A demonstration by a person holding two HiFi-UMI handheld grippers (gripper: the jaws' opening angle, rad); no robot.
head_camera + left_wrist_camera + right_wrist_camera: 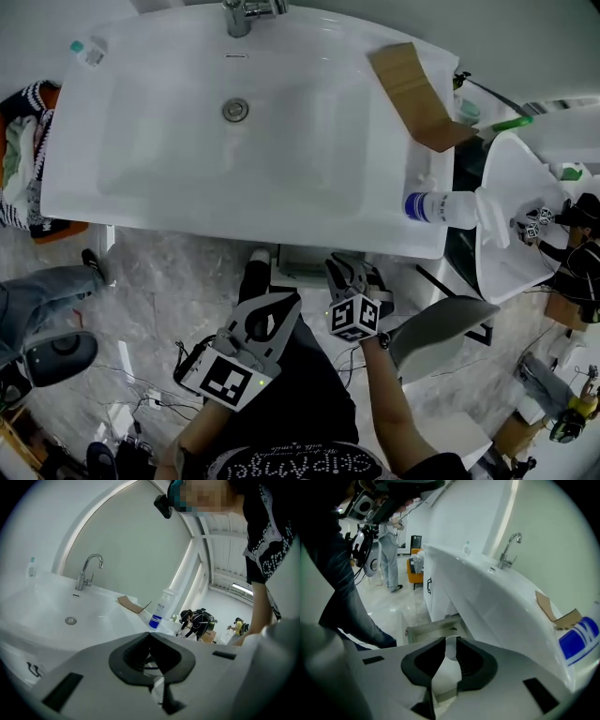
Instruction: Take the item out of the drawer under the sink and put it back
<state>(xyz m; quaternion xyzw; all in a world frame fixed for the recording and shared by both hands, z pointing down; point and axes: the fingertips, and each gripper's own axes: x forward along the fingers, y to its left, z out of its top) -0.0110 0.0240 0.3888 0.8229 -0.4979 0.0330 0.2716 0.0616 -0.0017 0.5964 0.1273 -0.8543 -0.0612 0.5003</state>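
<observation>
The right gripper (pixel 450 641) points down at the open drawer (pixel 430 624) under the front edge of the sink (pixel 394 225), jaws apart, a white item (pixel 450 656) between them. The left gripper (pixel 150 633) is closed, empty.

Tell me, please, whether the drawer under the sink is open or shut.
Open: the drawer juts out from the cabinet below the sink, its inside visible in the right gripper view.

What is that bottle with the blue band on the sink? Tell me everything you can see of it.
The bottle is whitish, plastic by the look, with a blue band round its base, small dark print above and a white top. It stands upright on the sink's right rim, near the front corner, apart from the cardboard piece.
</observation>
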